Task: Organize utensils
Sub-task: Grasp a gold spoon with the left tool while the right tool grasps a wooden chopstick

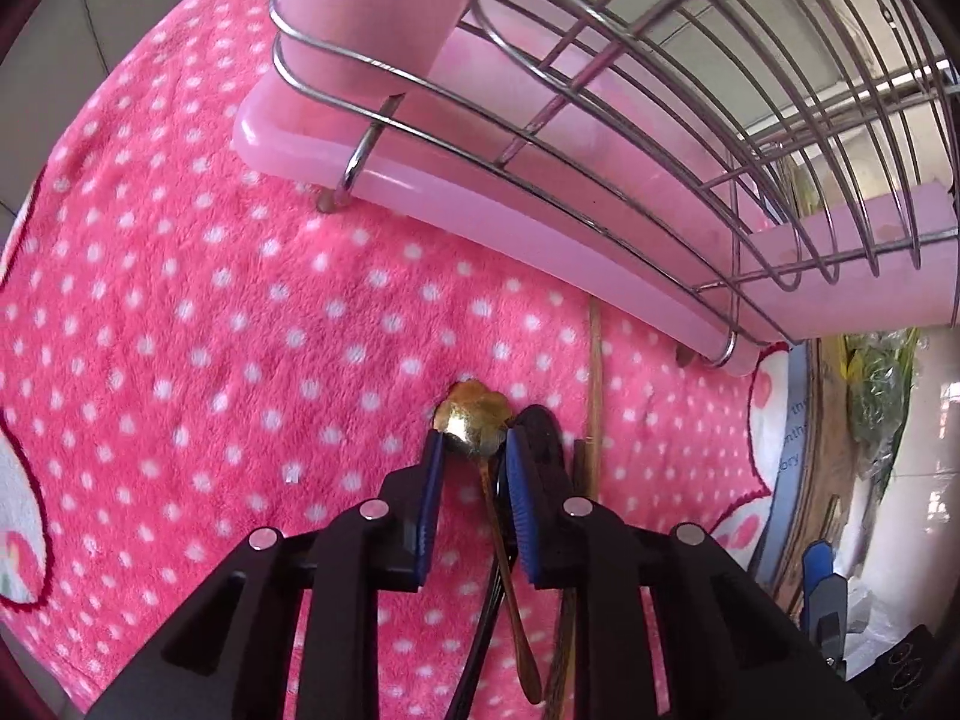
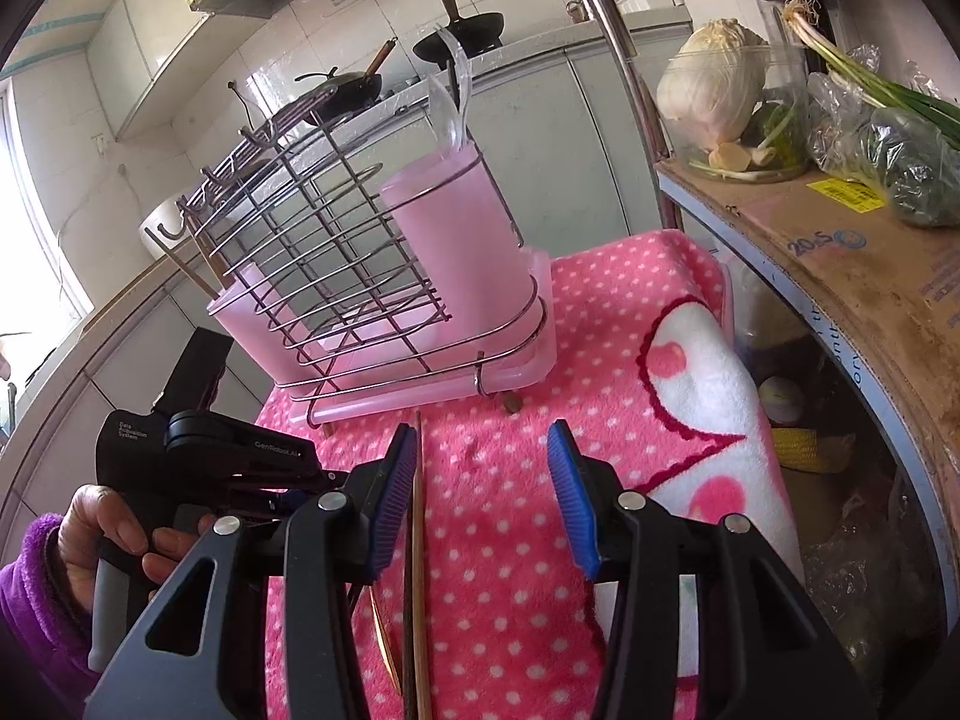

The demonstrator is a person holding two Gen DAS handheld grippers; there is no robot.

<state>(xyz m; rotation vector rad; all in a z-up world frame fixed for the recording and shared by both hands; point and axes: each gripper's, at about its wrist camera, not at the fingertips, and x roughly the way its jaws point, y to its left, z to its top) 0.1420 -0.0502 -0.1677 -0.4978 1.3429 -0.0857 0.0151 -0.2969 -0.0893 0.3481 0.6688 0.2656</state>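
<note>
Pink polka-dot blanket [image 2: 510, 480] covers the work surface, w/ white heart patches. On it stands wire utensil rack [image 2: 336, 252] on a pink drip tray [image 1: 480, 222], upright. Pink cup [image 2: 462, 252] sits in the rack's right end in the right wrist view, clear plastic spoons [image 2: 450, 102] sticking up out of it. 2nd pink cup [image 2: 240, 306] at the other end w/ chopstick-like sticks in it.

Cardboard box [image 2: 840, 264] to the right, cabbage [image 2: 714, 84] and greens on top.

Right gripper [image 2: 483, 492] spread wide, holding nothing; chopsticks [image 2: 417, 570] lie on blanket just beside its left finger. Left gripper [image 1: 474, 462] pinching gold spoon [image 1: 474, 420] at the bowel-neck area, bowl poking past the tips, handle trailing back under the fingers. Spoon is low over blanket, near the tray front, not in rack. Left hand [image 2: 102, 534], purple sleeve, grips the left gripper's handle.
</note>
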